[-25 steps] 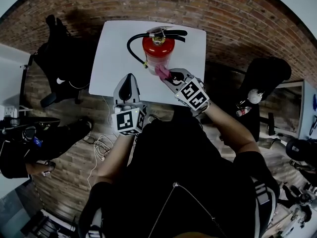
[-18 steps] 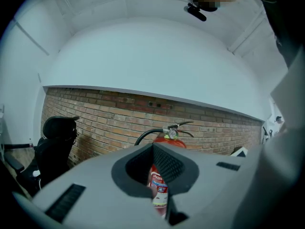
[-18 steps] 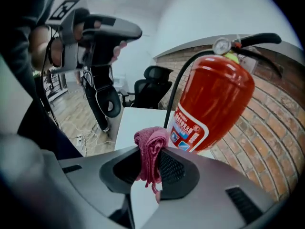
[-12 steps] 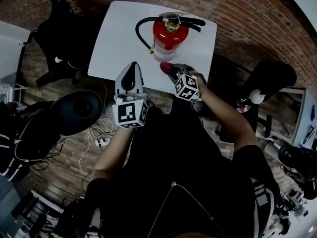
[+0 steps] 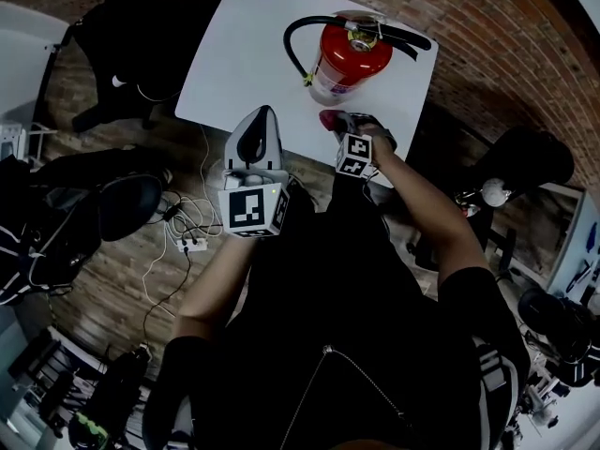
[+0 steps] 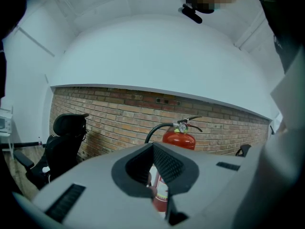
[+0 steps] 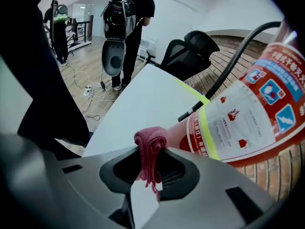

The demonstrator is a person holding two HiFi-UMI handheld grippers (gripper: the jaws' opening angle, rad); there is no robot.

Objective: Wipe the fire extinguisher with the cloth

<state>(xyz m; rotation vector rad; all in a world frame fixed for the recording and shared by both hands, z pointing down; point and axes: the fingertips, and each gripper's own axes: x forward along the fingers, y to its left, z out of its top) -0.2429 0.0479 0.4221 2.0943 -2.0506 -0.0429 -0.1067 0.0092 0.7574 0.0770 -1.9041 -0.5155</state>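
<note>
A: Nearest, the left gripper (image 5: pixel 262 120) is held at the near edge of the table (image 5: pixel 234 73) — jaws drawn together, nothing caught between them.

B: And the right gripper (image 7: pixel 150 168)?

A: Held further in, arm stretched forward — its jaws are clamped on the pink cloth (image 7: pixel 151 144), which is bunched just beside the lower body of the fire extinguisher (image 7: pixel 248 109). Contact cannot be told.

B: The extinguisher itself?

A: Stood upright on the white table, with its black hose (image 5: pixel 295 40) looped at its left.
</note>
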